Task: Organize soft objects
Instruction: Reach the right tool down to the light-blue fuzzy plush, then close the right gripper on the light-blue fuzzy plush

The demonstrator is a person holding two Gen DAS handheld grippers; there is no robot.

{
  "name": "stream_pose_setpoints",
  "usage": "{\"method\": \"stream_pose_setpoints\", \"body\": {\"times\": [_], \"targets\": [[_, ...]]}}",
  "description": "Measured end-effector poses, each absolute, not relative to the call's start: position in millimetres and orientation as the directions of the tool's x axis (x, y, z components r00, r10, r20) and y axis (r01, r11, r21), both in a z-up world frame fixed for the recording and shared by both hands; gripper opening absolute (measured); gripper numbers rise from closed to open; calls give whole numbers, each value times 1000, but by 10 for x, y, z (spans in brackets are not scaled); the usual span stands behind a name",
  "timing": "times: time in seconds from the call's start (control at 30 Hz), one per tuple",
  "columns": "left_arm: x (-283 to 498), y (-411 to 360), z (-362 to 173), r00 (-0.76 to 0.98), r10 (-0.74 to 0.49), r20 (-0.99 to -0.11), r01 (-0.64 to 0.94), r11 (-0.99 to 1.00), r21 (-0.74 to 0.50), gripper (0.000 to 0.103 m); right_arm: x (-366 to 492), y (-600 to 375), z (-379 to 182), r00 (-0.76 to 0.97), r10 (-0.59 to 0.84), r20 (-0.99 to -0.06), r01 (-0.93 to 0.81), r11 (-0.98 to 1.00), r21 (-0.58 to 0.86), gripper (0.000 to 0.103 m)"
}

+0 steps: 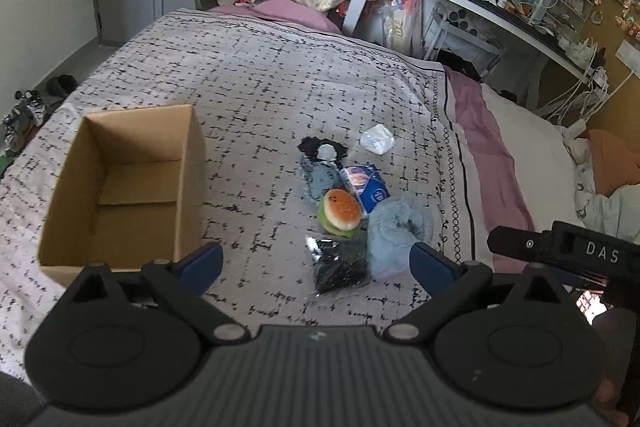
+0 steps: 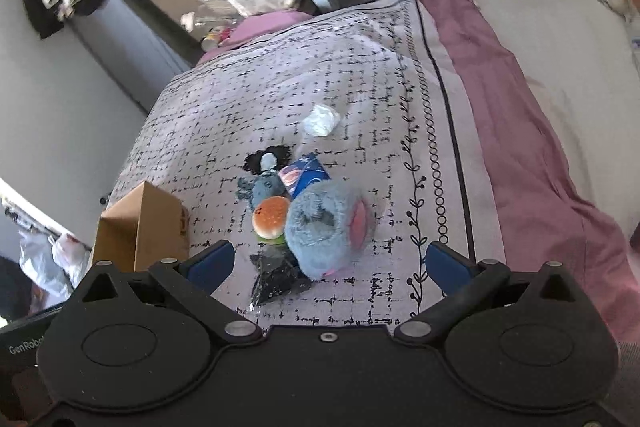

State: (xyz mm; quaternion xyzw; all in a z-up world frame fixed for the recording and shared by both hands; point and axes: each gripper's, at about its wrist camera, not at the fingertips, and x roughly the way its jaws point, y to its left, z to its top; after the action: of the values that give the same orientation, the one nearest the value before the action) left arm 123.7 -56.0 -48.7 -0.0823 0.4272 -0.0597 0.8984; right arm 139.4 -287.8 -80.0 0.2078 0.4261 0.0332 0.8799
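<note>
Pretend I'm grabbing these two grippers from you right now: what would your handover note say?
Left gripper: open, holding nothing, above the bed.
Right gripper: open, holding nothing, over the pile.
Cardboard box: on the bedspread, nothing visible inside.
Pile beside it: burger toy, blue plush, black bag, blue packet, grey-blue doll. White wad lies apart.
Done: nothing boxed yet.
Left: presumably move the soft things into the box.

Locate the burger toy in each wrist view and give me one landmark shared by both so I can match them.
Left wrist view: the burger toy lies just right of centre, in the pile on the bedspread, to the right of the cardboard box.
Right wrist view: the burger toy lies left of centre, against the left side of the blue plush.
Shared landmark: the crumpled white tissue, lying apart beyond the pile in both views.
</note>
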Motion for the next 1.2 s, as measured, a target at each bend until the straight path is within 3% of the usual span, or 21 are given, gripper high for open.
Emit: {"method": "stream_pose_setpoints", "body": {"times": [0.27,0.37,0.43,0.57,0.63,0.73,1.07,1.2], "targets": [[1517,-729,-616,618,-215,-756,49,971,-236,99,1548,-3073,-1002,620,260,-740,192,864,465,102],[1627,-798,-697,609,-226,-760,52,968,-247,97,1631,-3128,-1101,612,271,-743,211,849,484,96],[1692,-847,-759,598,-242,-764,59,964,-260,94,1692,-3160,-1186,599,298,-743,224,828,513,85],[1821,-940,-886,575,-270,-772,71,957,-281,86,1806,-3171,-1313,584,332,-741,241,800,549,81],[1894,-978,-965,563,-281,-777,72,954,-293,83,1869,-3154,-1363,580,332,-744,246,799,548,72],[2021,-1037,-1071,537,-300,-788,71,947,-312,72,1956,-3162,-1471,563,348,-750,263,784,562,63],[2345,-1176,-1391,464,-363,-808,77,925,-372,53,2192,-3256,-1792,524,409,-747,332,709,622,46],[2427,-1189,-1495,441,-372,-817,64,921,-385,45,2256,-3275,-1915,509,431,-745,353,685,637,35]]}}
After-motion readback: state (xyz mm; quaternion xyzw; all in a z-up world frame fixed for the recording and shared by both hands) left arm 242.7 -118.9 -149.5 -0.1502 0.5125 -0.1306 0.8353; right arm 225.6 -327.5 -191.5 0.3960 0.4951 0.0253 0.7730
